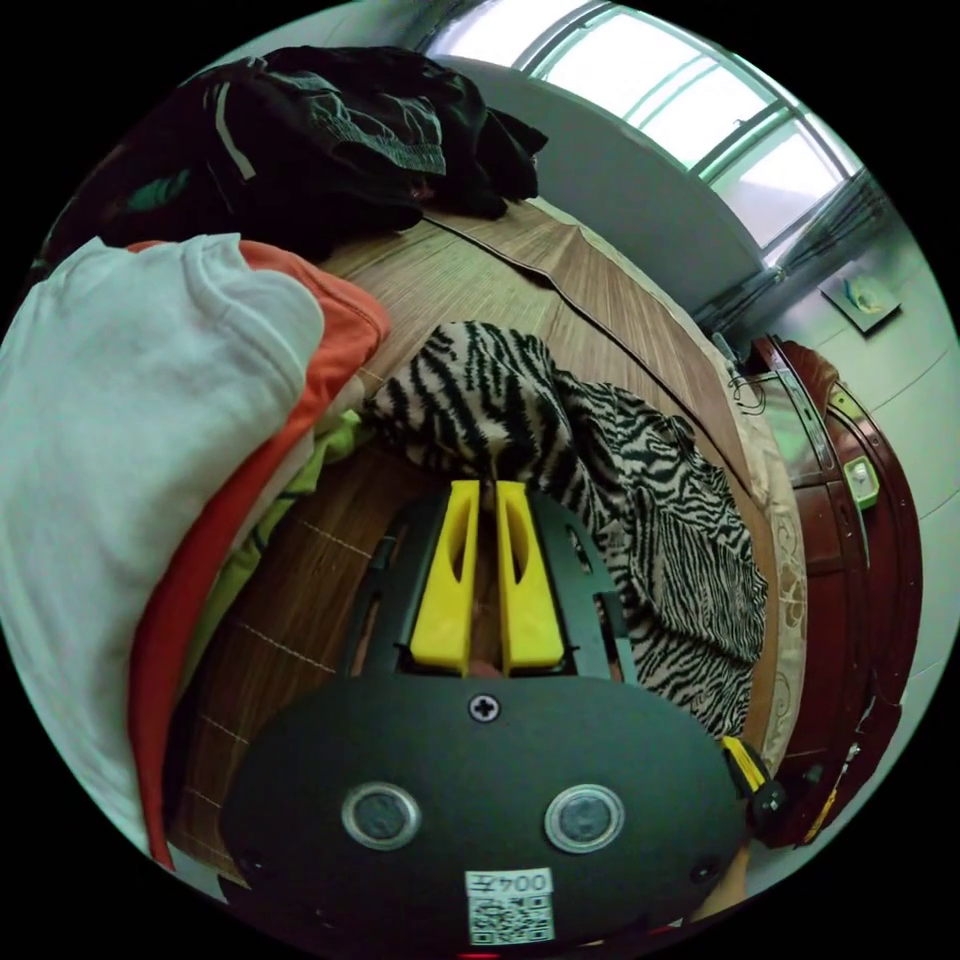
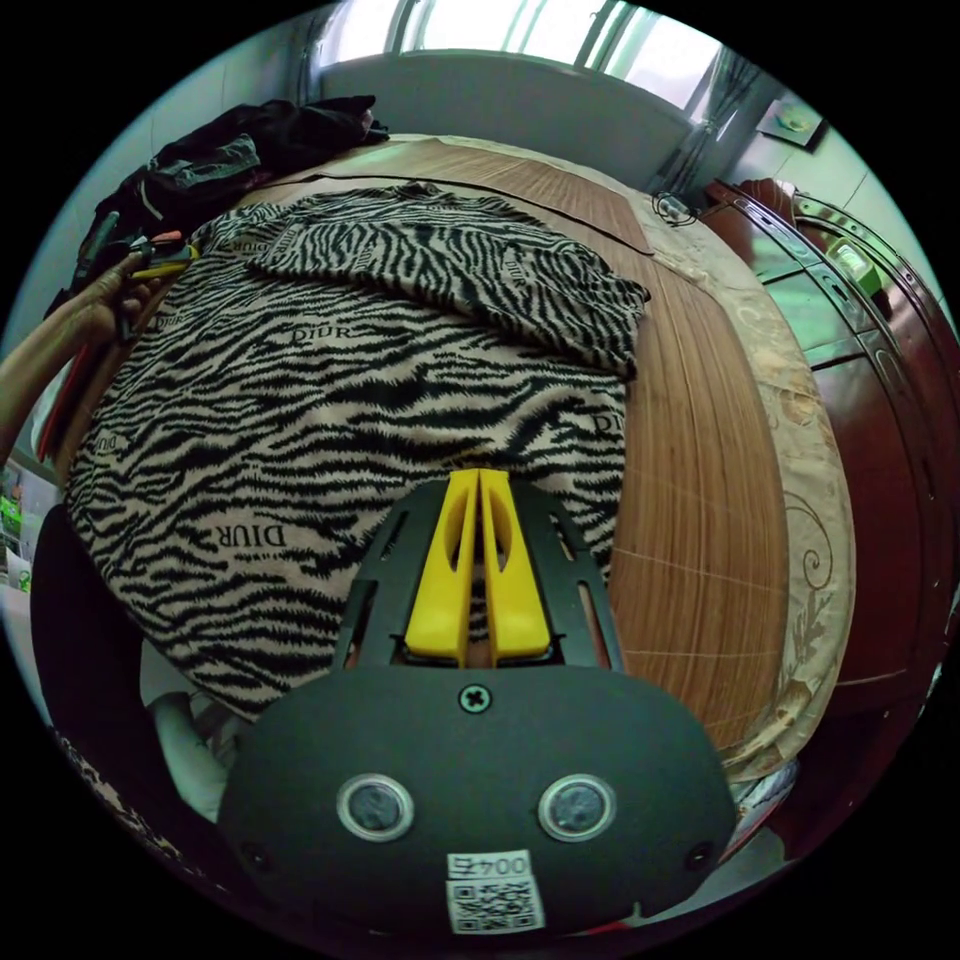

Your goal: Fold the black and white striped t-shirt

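Both tongs are pinching the striped t-shirt (image 2: 330, 400), which lies spread over a bamboo mat (image 2: 700, 480). Left tongs (image 1: 487, 487) have their yellow jaws pressed together on a bunched edge of the shirt, just beside a stack of folded clothes (image 1: 150, 400) — likely gripping a corner to carry it over. Right tongs (image 2: 478, 475) are clamped on the shirt's edge nearest the mat's bare strip, probably anchoring that side. One sleeve already lies folded across the shirt's far part.
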`<state>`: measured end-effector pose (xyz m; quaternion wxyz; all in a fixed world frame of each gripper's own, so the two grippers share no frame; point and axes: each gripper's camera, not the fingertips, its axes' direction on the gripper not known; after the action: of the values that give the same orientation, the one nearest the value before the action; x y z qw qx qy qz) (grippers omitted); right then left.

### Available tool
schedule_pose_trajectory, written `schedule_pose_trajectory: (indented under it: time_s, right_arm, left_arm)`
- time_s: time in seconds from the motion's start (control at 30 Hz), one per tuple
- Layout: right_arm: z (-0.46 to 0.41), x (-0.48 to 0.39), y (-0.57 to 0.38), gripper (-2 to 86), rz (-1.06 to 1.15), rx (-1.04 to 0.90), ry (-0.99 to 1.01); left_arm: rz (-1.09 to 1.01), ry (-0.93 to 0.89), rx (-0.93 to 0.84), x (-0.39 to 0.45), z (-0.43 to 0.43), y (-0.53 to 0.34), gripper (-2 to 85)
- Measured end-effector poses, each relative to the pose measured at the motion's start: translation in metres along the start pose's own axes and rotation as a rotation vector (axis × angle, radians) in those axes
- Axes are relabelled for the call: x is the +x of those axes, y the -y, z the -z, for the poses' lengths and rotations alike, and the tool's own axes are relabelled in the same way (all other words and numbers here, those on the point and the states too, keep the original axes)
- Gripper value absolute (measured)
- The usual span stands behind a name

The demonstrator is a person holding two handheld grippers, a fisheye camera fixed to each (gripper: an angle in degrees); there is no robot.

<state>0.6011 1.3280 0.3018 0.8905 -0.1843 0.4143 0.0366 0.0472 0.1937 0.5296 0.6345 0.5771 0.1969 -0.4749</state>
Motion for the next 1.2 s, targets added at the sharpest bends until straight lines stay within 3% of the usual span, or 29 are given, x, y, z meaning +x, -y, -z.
schedule_pose_trajectory:
  time_s: [0.2, 0.63, 1.2]
  right_arm:
    - [-0.001, 0.006, -0.01, -0.7, -0.037, 0.011, 0.041]
    - [-0.004, 0.008, -0.03, -0.7, -0.045, 0.012, 0.047]
    - [-0.003, 0.02, -0.062, -0.7, -0.054, 0.021, 0.064]
  left_arm:
    - [0.025, -0.122, 0.023, -0.003, 0.019, -0.005, 6.0]
    - [-0.064, -0.001, 0.012, 0.071, 0.058, 0.012, 1.4]
    - [-0.659, 0.702, 0.3, 0.354, 0.268, 0.078, 0.8]
